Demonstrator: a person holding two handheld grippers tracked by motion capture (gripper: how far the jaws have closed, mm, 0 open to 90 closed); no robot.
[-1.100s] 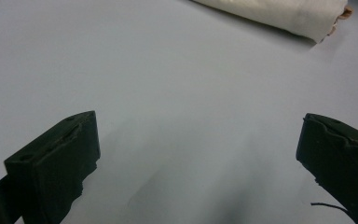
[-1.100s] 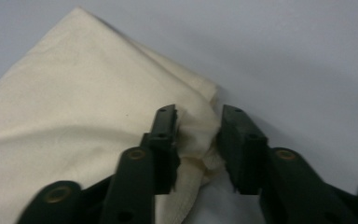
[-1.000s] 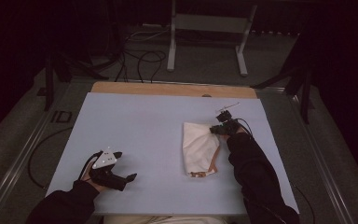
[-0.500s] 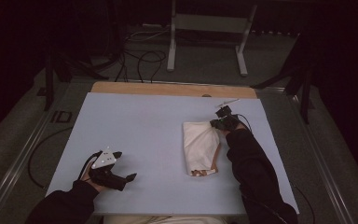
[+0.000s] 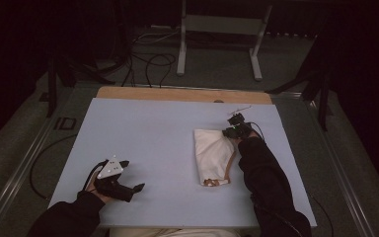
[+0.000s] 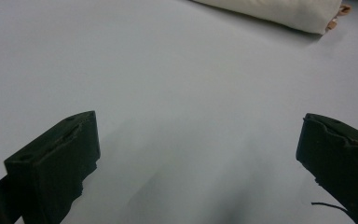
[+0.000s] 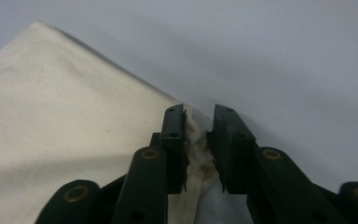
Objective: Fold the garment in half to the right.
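Resting on the pale blue table [image 5: 168, 148], well to the left of the white cloth bag [image 5: 212, 154], the left gripper [image 5: 128, 188] is lying low near the table's front edge, its jaws standing wide apart with nothing between them. In the left gripper view, bare table surface is stretching between those jaws and the bag [image 6: 279, 11], leaving open room on every side of that tool. The bag itself is lying flat right of the table's middle, its long side running front to back, a tan strap [image 5: 227, 170] trailing along its right edge and curling at the front end. Ample clear surface is showing left of the bag and behind it, up to the wooden strip [image 5: 177, 94] at the table's far edge; right of the bag the margin is narrower, and the person's dark sleeve [image 5: 264, 182] is crossing it.

At the bag's far right corner, the right gripper [image 5: 233, 129] is sitting. Its jaws have just been opening slightly; in the right gripper view [image 7: 199, 135] a bunched fold of the cloth is lying in the narrow gap between them, and whether the pads are pressing it cannot be told. From above, this tool is reading as a small dark shape. The bag is being cut off at the top of the left gripper view.
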